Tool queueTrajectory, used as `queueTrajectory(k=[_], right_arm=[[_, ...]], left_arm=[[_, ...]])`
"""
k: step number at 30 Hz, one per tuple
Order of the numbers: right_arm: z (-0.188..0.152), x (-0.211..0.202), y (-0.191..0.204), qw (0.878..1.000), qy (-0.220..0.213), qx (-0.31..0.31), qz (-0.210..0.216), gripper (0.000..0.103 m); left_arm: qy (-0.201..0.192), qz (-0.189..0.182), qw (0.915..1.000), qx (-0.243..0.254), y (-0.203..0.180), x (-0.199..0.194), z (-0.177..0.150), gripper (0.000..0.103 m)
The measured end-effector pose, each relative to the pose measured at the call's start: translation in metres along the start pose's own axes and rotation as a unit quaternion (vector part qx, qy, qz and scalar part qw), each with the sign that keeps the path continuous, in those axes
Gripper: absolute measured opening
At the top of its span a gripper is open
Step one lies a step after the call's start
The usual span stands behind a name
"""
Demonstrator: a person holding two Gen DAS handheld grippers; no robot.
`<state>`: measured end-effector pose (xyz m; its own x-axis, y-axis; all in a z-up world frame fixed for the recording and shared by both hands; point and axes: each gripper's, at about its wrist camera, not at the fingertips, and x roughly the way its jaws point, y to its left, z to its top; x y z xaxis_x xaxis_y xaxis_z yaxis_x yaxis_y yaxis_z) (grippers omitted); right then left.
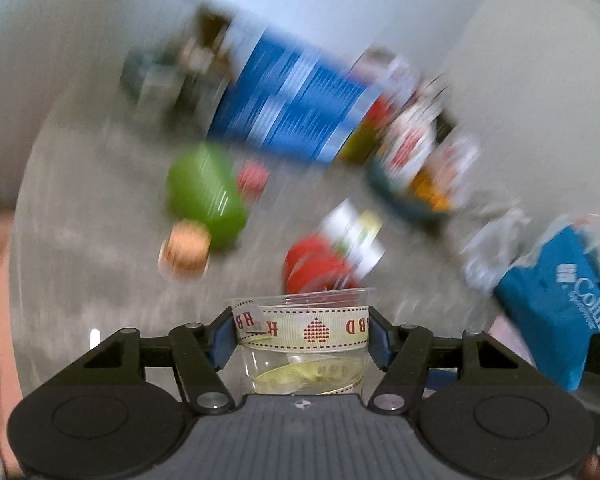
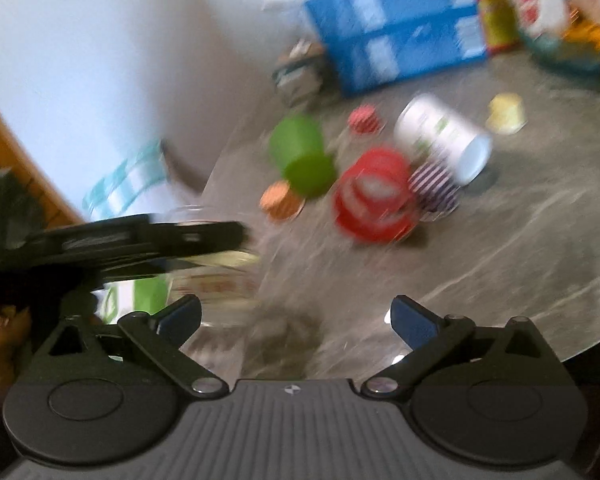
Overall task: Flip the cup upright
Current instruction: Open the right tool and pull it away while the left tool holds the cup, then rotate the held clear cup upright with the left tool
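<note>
My left gripper (image 1: 302, 338) is shut on a clear plastic cup (image 1: 304, 344) with a cream ribbon band around it. The cup's rim points away from the camera, above the grey table. In the right wrist view the same cup (image 2: 216, 280) shows blurred at the left, held by the left gripper's black body (image 2: 120, 240). My right gripper (image 2: 296, 316) is open and empty over the table's near edge. Both views are motion-blurred.
On the grey marble table (image 2: 500, 240) lie a green cup (image 2: 304, 156), a red cup (image 2: 374, 196), a white cup (image 2: 444, 140) on its side, and small patterned cupcake cases. A blue box (image 2: 396, 28) and a bowl (image 2: 572, 56) stand behind. A blue bag (image 1: 560, 312) is at the right.
</note>
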<state>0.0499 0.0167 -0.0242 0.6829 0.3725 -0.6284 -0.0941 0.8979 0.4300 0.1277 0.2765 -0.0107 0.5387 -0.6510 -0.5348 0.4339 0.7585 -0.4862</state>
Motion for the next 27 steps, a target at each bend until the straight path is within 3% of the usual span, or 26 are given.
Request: queueTrajectory(k=[2, 6, 9, 11, 14, 17, 20, 22, 24, 27], right_arm=[[0.0, -0.009, -0.005, 1.0, -0.028, 0.009, -0.006, 0.102], [-0.002, -0.015, -0.016, 0.998, -0.061, 0.034, -0.004, 0.102], [-0.01, -0.017, -0.022, 0.996, -0.078, 0.047, -0.006, 0.102], [-0.019, -0.017, -0.027, 0.994, -0.095, 0.052, -0.007, 0.102], [-0.036, -0.021, -0.037, 0.991, -0.115, 0.073, -0.003, 0.102], [-0.053, -0.026, -0.049, 0.986, -0.132, 0.097, 0.004, 0.102], [-0.066, -0.031, -0.059, 0.984, -0.139, 0.108, 0.0, 0.102], [-0.074, -0.036, -0.062, 0.983, -0.146, 0.11, -0.006, 0.102], [-0.078, -0.041, -0.064, 0.983, -0.148, 0.108, -0.007, 0.102], [-0.08, -0.046, -0.064, 0.982, -0.154, 0.107, -0.006, 0.102]], left_arm=[[-0.061, -0.006, 0.9974, 0.038, -0.01, -0.015, -0.002, 0.067], [-0.176, -0.012, 0.9792, 0.101, -0.027, -0.038, -0.016, 0.067], [-0.225, 0.032, 0.9633, 0.142, -0.036, -0.039, -0.034, 0.067], [-0.26, 0.055, 0.9524, 0.149, -0.038, -0.034, -0.052, 0.067], [-0.299, 0.123, 0.9362, 0.137, -0.038, -0.016, -0.08, 0.067], [-0.315, 0.174, 0.9233, 0.133, -0.038, 0.009, -0.104, 0.067], [-0.331, 0.215, 0.9048, 0.16, -0.044, 0.028, -0.121, 0.067], [-0.323, 0.217, 0.9046, 0.173, -0.047, 0.034, -0.127, 0.067], [-0.304, 0.212, 0.9119, 0.176, -0.047, 0.043, -0.126, 0.066], [-0.295, 0.205, 0.9138, 0.19, -0.051, 0.044, -0.13, 0.066]])
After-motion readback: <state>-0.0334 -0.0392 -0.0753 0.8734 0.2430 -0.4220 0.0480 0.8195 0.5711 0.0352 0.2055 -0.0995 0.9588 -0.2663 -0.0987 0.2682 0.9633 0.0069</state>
